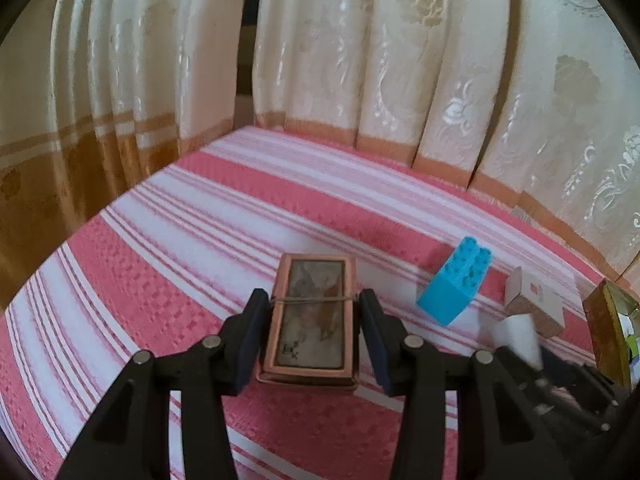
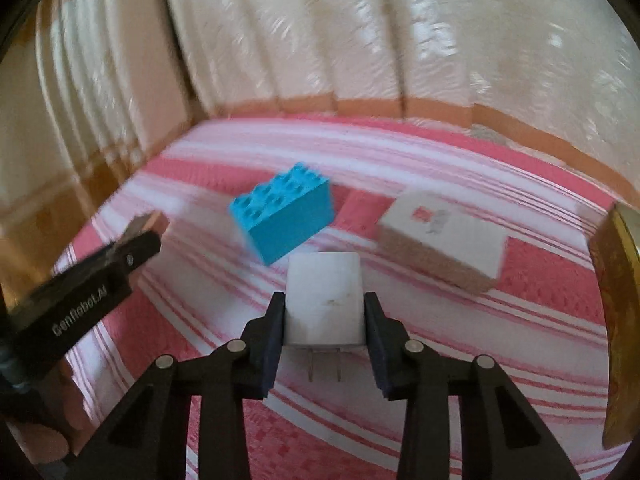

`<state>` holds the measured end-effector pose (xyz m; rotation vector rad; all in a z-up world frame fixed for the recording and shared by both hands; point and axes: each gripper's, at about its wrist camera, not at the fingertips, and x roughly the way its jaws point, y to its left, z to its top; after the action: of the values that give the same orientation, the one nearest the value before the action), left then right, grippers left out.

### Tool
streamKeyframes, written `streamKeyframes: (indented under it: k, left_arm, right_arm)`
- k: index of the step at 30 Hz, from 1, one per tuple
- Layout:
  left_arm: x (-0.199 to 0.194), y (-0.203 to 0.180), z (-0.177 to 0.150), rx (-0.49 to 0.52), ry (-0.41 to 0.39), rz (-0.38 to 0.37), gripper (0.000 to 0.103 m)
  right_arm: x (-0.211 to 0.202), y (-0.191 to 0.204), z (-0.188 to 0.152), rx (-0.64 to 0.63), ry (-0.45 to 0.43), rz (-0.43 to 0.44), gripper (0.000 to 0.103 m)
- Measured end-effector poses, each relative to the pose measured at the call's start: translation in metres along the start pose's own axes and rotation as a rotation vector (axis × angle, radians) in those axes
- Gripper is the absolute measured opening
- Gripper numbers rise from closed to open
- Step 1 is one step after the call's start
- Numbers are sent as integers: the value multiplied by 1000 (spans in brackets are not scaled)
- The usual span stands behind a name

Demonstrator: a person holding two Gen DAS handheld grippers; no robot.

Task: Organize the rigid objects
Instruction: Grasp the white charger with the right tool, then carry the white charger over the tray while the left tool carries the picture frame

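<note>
My left gripper (image 1: 312, 312) is shut on a copper-edged deck of cards (image 1: 310, 316) bound with a rubber band, held just above the pink striped cloth (image 1: 200, 240). My right gripper (image 2: 324, 308) is shut on a white plug adapter (image 2: 324, 300), prongs pointing back toward the camera. A blue toy brick (image 2: 286, 218) lies tilted on the cloth just beyond the adapter; it also shows in the left wrist view (image 1: 456, 286). A small white and cardboard box (image 2: 442, 242) lies to the right of the brick, also in the left wrist view (image 1: 534, 300).
Cream patterned curtains (image 1: 360, 60) close off the far side and left. A gold-rimmed container (image 2: 620, 300) stands at the right edge, also in the left wrist view (image 1: 608, 328). The left gripper's body (image 2: 80, 292) shows at the left of the right wrist view.
</note>
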<state>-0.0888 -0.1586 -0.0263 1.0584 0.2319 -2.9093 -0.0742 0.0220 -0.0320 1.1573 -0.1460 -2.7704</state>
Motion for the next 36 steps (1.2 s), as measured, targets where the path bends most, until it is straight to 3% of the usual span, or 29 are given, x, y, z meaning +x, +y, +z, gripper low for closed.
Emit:
streamKeyframes:
  k: [6, 11, 29, 36]
  left_arm:
    - [-17, -13, 1, 53, -112, 29, 46]
    - [-22, -17, 3, 81, -145, 37, 46]
    - [-38, -31, -4, 112, -234, 90, 46]
    - [-48, -42, -10, 121, -257, 78, 46]
  right_arm:
    - [-35, -12, -1, 50, -191, -94, 40]
    - [-52, -11, -2, 26, -306, -195, 40]
    - [-68, -12, -8, -6, -372, -246, 41]
    - [-73, -19, -12, 2, -368, -247, 41]
